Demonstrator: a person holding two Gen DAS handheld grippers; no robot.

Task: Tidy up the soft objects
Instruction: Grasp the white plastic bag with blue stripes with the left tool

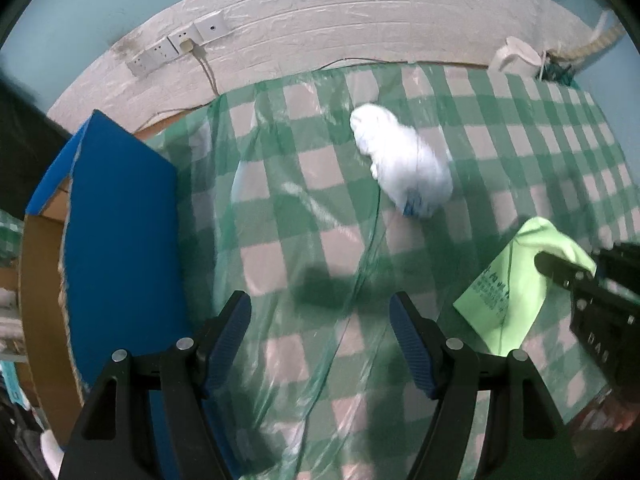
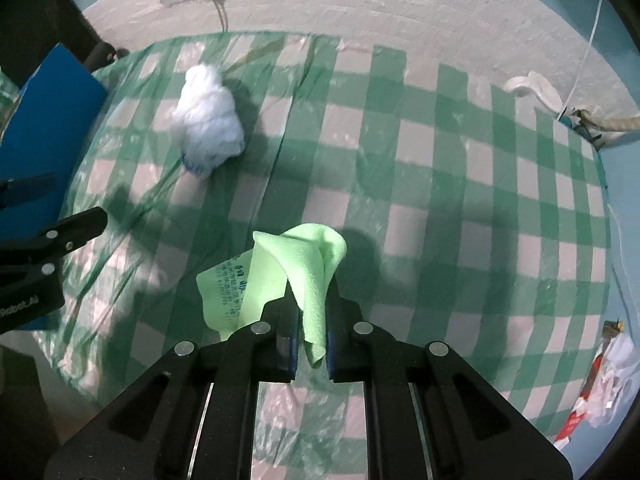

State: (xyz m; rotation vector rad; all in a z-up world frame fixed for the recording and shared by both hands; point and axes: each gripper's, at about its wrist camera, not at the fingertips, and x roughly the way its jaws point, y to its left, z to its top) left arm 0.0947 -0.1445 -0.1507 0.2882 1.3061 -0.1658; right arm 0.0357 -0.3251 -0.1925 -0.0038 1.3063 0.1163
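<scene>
A light green cloth point(image 2: 296, 276) with printed text hangs pinched between the fingers of my right gripper point(image 2: 310, 328), lifted just above the table. It also shows in the left wrist view point(image 1: 516, 280), with my right gripper point(image 1: 560, 268) at the right edge. A white fluffy bundle point(image 1: 404, 164) lies on the checked tablecloth further back; it also shows in the right wrist view point(image 2: 208, 124). My left gripper point(image 1: 320, 320) is open and empty above the cloth-covered table, beside the blue box point(image 1: 120, 240).
A blue cardboard box with an open brown inside point(image 1: 40, 280) stands at the table's left edge. A green-and-white checked plastic tablecloth point(image 2: 440, 200) covers the table. Wall sockets point(image 1: 176, 48) and a cable are behind. White cloth and rope point(image 2: 536, 88) lie at the far right corner.
</scene>
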